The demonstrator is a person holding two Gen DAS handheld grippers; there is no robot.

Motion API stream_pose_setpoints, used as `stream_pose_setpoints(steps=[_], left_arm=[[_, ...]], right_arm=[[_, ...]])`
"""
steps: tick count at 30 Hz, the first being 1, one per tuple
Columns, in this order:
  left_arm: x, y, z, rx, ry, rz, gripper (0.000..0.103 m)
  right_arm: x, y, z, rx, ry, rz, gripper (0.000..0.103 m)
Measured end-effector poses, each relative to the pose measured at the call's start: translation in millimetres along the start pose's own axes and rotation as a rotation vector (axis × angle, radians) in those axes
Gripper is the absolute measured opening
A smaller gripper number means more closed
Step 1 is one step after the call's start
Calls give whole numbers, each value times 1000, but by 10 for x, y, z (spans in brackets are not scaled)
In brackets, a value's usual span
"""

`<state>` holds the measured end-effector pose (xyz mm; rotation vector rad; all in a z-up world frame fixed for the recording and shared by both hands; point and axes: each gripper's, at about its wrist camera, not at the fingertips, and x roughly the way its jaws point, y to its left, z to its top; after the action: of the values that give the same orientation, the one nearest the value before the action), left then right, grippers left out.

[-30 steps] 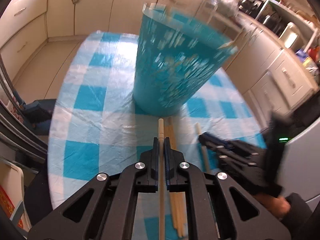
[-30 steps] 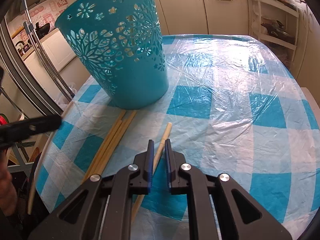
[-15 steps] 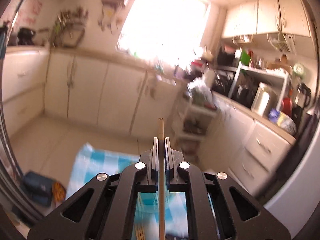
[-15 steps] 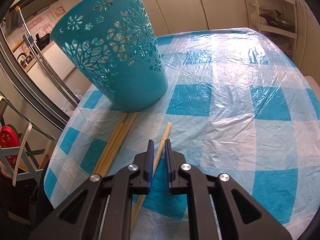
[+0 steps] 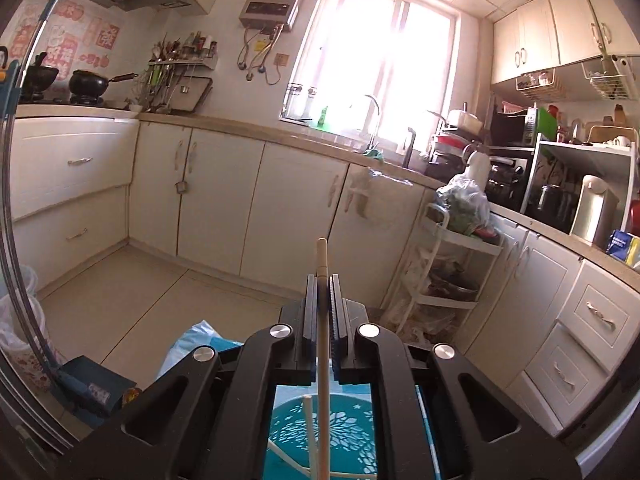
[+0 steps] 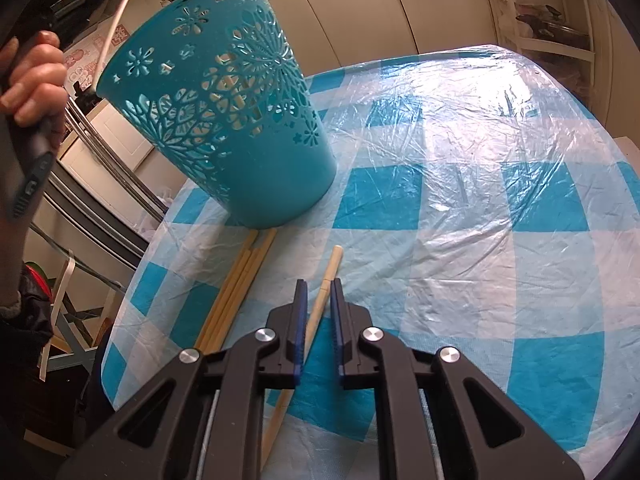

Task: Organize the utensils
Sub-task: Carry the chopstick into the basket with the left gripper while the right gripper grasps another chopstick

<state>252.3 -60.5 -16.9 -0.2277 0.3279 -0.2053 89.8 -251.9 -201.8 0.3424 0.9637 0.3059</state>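
Observation:
My left gripper is shut on a pale wooden chopstick and holds it upright above the teal cut-out basket, whose inside shows below the jaws with another stick in it. In the right wrist view the basket stands on the checked tablecloth. My right gripper is partly open, jaws either side of a single chopstick lying on the cloth, not clamped. Several more chopsticks lie to its left, ends against the basket's base. The hand holding the left gripper shows at far left.
The table's near-left edge drops off beside the loose chopsticks. Kitchen cabinets, a white rack and a counter with appliances surround the table. A steel-framed cart stands left of the table.
My left gripper has lifted its chopstick off the table, swung upward and now hovers over the basket's mouth. My right gripper has stayed over the single chopstick, drawing slightly nearer the basket.

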Motion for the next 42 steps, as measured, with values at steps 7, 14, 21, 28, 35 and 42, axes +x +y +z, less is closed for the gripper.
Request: stream_pose_setpoints(steps=[7,14,21,28,35,42], left_arm=[[34,80,-157,-7,26,1,5],[-121,101,38,-40,-17,-27,5],[-53,-1,-62,-7,4,-20,5],[-30,-22,-323,56,58,1,6],[-44,32,-530,124,175,33,21],[-505,427,-577,59,139,100,62]], right_arm=[[-9,-8,4,0,1,4,13],[-7,-8,6,-1,1,4,14],[-4,-8,7,0,1,4,14],[-4,-10,7,1,2,5,14],[-5,-10,11,5,7,8,14],[26,234,5,-92,28,-126,14]])
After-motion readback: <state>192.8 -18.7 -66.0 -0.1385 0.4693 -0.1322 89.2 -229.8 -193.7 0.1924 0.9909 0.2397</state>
